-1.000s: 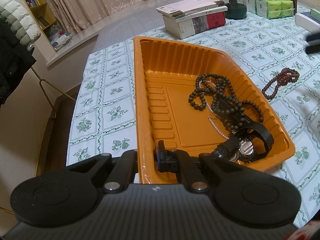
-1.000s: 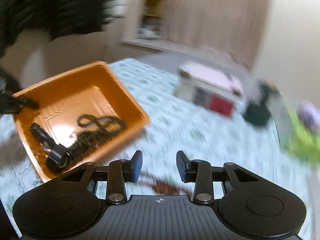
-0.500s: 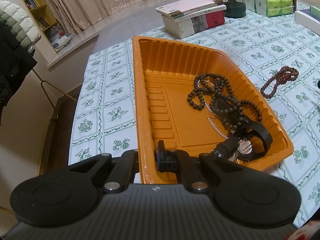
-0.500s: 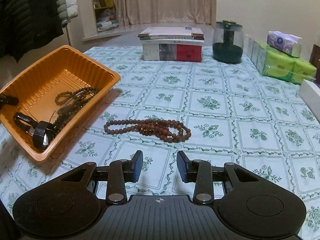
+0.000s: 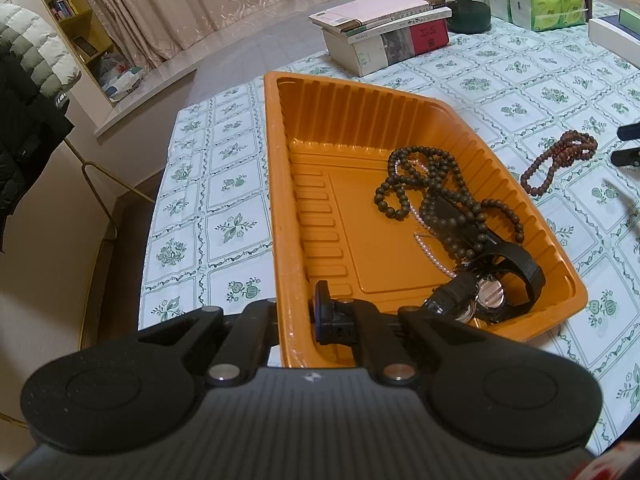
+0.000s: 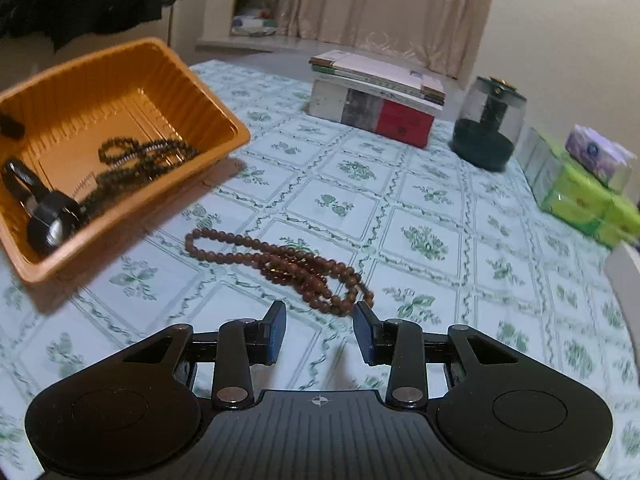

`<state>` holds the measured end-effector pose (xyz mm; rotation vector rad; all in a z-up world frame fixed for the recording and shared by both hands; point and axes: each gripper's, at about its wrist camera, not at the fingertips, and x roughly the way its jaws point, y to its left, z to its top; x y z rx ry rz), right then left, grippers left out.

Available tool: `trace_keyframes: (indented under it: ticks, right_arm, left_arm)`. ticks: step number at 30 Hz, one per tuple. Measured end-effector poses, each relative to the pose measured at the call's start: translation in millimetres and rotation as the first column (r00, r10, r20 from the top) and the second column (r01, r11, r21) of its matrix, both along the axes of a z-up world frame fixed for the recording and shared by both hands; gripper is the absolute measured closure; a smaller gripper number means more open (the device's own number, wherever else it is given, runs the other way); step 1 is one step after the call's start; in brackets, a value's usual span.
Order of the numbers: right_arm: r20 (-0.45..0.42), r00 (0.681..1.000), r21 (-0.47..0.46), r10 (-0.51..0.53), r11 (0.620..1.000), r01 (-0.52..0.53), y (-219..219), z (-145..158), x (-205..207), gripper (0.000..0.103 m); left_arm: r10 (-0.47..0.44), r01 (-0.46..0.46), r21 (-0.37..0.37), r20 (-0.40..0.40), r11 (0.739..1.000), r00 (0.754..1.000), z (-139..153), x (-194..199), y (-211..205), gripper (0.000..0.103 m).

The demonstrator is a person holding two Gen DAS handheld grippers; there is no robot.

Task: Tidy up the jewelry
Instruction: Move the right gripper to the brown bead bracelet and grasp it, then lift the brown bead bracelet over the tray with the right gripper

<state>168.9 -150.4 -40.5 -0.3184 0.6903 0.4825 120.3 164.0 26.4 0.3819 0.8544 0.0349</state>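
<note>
An orange plastic tray (image 5: pixel 280 200) sits on the flowered tablecloth. My left gripper (image 5: pixel 296 312) is shut on the tray's near rim, one finger outside the wall and one inside. In the tray lie a dark bead necklace (image 5: pixel 432 196), a thin pearl strand (image 5: pixel 430 252) and a black watch (image 5: pixel 492 292). A red-brown bead string (image 6: pixel 288 264) lies loose on the cloth to the right of the tray (image 6: pixel 224 120). My right gripper (image 6: pixel 320 332) hovers low just short of that string, open, with nothing between its fingers. Its fingertips (image 5: pixel 628 144) show at the right edge of the left wrist view, beside the red-brown beads (image 5: pixel 560 156).
A stack of books (image 6: pixel 380 96) and a dark green jar (image 6: pixel 486 132) stand at the back of the table. Green tissue packs (image 6: pixel 588 200) and a white box (image 5: pixel 612 36) line the right side. A coat rack with jackets (image 5: pixel 24 92) stands past the table's left edge.
My right gripper has come down and closer to the red-brown beads, which now lie just ahead of its fingertips. The left gripper and the tray have not moved.
</note>
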Motion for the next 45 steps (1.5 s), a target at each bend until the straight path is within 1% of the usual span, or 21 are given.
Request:
trace_keyframes:
  ticks: [3, 7, 11, 14, 16, 18, 19, 20, 24, 26, 29, 31, 33, 34, 35, 37, 41, 44, 45]
  right_arm:
    - [0.018, 0.998, -0.037, 0.052, 0.998, -0.051, 5, -3, 8, 0.066]
    - [0.024, 0.991, -0.112, 0.132, 0.985, -0.129, 15, -10, 18, 0.078]
    - [0.017, 0.983, -0.203, 0.184, 0.963, -0.177, 24, -20, 27, 0.082]
    - [0.006, 0.974, -0.272, 0.227, 0.938, -0.217, 30, -27, 30, 0.083]
    - [0.008, 0.970, -0.296, 0.245, 0.927, -0.232, 32, -31, 30, 0.084]
    - [0.013, 0.968, -0.300, 0.251, 0.925, -0.235, 32, -32, 29, 0.089]
    - [0.016, 0.968, -0.301, 0.251, 0.924, -0.234, 31, -31, 27, 0.094]
    - [0.024, 0.969, -0.301, 0.245, 0.926, -0.227, 29, -31, 25, 0.103]
    - [0.050, 0.974, -0.278, 0.219, 0.940, -0.197, 24, -23, 11, 0.103]
    - [0.046, 0.979, -0.256, 0.200, 0.949, -0.182, 19, -20, 4, 0.103]
    - [0.048, 0.980, -0.253, 0.191, 0.952, -0.173, 16, -20, -2, 0.102]
    - [0.044, 0.978, -0.253, 0.205, 0.949, -0.188, 17, -20, -2, 0.102]
    - [0.062, 0.975, -0.282, 0.215, 0.940, -0.190, 19, -22, -1, 0.098]
    - [0.071, 0.973, -0.291, 0.221, 0.937, -0.192, 21, -22, 1, 0.091]
    - [0.073, 0.971, -0.292, 0.229, 0.935, -0.199, 22, -22, 3, 0.079]
    - [0.071, 0.967, -0.290, 0.246, 0.932, -0.216, 23, -22, 6, 0.069]
    - [0.053, 0.958, -0.314, 0.281, 0.915, -0.251, 29, -28, 16, 0.069]
    - [0.037, 0.956, -0.308, 0.292, 0.913, -0.267, 30, -32, 25, 0.070]
    - [0.034, 0.954, -0.305, 0.296, 0.912, -0.272, 31, -32, 27, 0.072]
  left_arm:
    - [0.000, 0.000, 0.000, -0.001, 1.000, 1.000, 0, 0, 0, 0.100]
    - [0.000, 0.000, 0.003, -0.002, 1.000, 1.000, -1, 0, 0, 0.100]
    - [0.000, 0.000, 0.001, -0.003, 1.000, 1.000, -1, 0, 1, 0.100]
    - [0.002, -0.002, 0.003, -0.006, 1.000, 1.000, -2, 1, 2, 0.100]
    - [0.004, -0.004, 0.006, -0.007, 1.000, 1.000, -3, 1, 1, 0.100]
    - [0.004, -0.004, 0.008, -0.008, 1.000, 1.000, -3, 1, 0, 0.100]
    - [0.004, -0.004, 0.008, -0.008, 1.000, 1.000, -3, 1, 0, 0.100]
    - [0.004, -0.004, 0.009, -0.008, 1.000, 1.000, -3, 1, 0, 0.100]
    - [0.004, -0.004, 0.011, -0.007, 1.000, 1.000, -2, 1, 0, 0.100]
    - [0.003, -0.003, 0.014, -0.007, 1.000, 1.000, -2, 1, 0, 0.100]
    - [0.003, -0.002, 0.014, -0.007, 1.000, 1.000, -1, 1, 0, 0.100]
    - [0.002, -0.002, 0.014, -0.006, 1.000, 1.000, -1, 1, 0, 0.100]
    - [0.003, -0.003, 0.014, -0.006, 1.000, 1.000, -1, 1, 0, 0.100]
    - [0.004, -0.004, 0.013, -0.006, 1.000, 1.000, -1, 1, 0, 0.100]
    - [0.004, -0.004, 0.014, -0.006, 1.000, 1.000, -1, 1, -1, 0.100]
    - [0.004, -0.004, 0.015, -0.008, 1.000, 1.000, -1, 1, -1, 0.100]
    - [0.004, -0.004, 0.016, -0.009, 1.000, 1.000, -1, 2, -1, 0.100]
    - [0.005, -0.005, 0.015, -0.009, 1.000, 1.000, -1, 2, -1, 0.100]
    - [0.005, -0.005, 0.015, -0.010, 1.000, 1.000, -1, 2, -1, 0.100]
